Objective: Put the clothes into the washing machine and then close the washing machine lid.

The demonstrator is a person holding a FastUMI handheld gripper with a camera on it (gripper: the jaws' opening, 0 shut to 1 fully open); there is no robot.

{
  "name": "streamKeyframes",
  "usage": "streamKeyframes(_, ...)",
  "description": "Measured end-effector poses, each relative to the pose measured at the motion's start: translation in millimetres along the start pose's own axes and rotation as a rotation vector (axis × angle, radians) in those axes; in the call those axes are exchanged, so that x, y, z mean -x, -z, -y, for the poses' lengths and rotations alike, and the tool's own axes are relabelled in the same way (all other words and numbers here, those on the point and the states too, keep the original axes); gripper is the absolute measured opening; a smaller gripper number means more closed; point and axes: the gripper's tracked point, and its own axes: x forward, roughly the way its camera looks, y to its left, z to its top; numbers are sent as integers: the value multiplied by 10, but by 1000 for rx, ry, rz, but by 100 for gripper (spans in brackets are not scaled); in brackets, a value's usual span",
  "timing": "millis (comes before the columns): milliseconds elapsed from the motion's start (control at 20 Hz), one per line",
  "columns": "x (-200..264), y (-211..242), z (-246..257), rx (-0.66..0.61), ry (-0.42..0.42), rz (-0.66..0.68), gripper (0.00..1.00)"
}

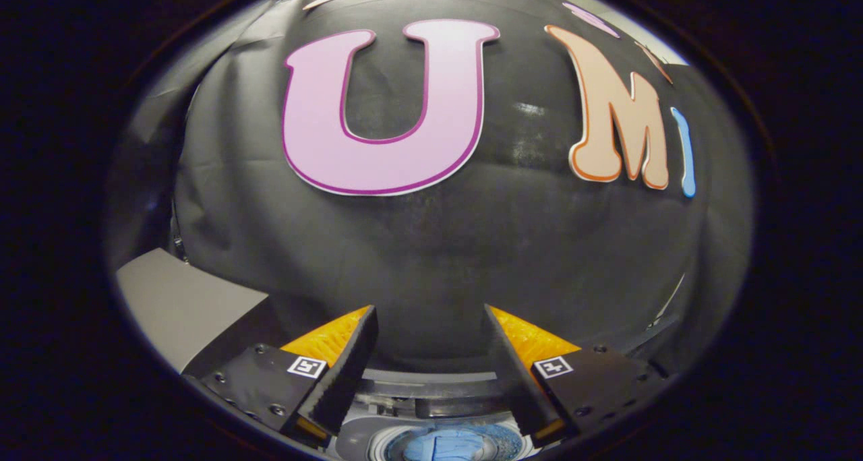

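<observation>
Below, blue clothes [450,445] bunched in washing machine [431,392], tongs [429,321] apart

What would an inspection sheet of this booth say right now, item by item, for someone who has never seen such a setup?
Surface: grey flat panel beside the gripper; what it belongs to is unclear.
Job's things: washing machine below the gripper, opening uncovered; blue clothes lying inside the drum.
Clutter: nothing seen.
Grippers: gripper above the machine's opening, jaws apart, nothing between them.
Cables: nothing seen.
Surroundings: black cloth wall straight ahead, beyond the fingers.
</observation>
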Motion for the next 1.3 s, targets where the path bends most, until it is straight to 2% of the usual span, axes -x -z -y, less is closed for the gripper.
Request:
streamKeyframes(200,361,228,-9,-5,-24,-39,96)
streamKeyframes(500,809,299,127,-5,-34,-22,96)
streamKeyframes(1300,1400,467,508,-54,-9,-6,96)
